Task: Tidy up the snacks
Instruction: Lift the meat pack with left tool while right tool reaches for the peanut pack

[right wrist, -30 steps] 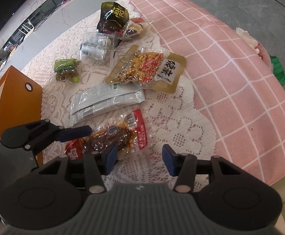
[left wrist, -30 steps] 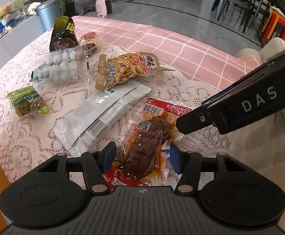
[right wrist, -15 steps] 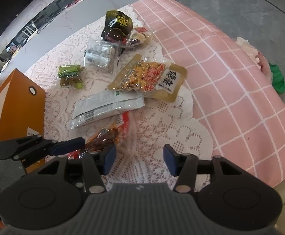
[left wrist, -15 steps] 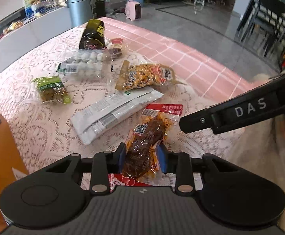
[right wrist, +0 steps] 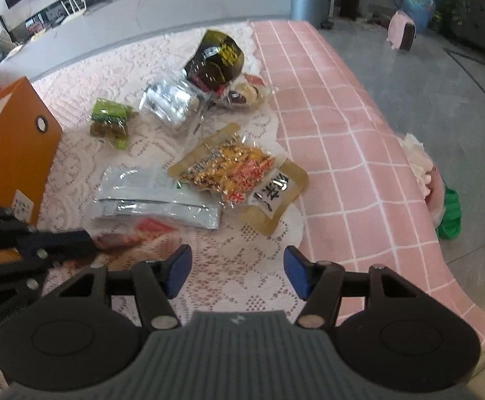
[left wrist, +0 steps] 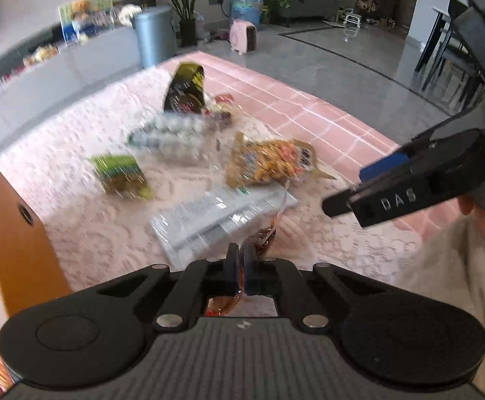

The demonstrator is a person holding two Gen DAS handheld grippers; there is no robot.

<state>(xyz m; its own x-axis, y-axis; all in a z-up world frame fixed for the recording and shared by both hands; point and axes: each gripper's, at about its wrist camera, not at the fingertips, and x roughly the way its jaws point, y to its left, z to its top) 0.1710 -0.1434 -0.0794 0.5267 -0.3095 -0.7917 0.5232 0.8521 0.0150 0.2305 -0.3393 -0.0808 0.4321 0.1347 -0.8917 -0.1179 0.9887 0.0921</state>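
Left wrist view: my left gripper (left wrist: 237,260) clamps the braised meat packet (left wrist: 269,233); at 3 o'clock my right gripper (right wrist: 237,271) hangs with fingers apart

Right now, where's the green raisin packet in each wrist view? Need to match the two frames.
Left wrist: green raisin packet sits left of centre, blurred, on the lace cloth, right of the orange box.
Right wrist: green raisin packet lies upper left, right of the orange box.
Shared landmark: the silver sachets lie nearer the camera than the packet in both.
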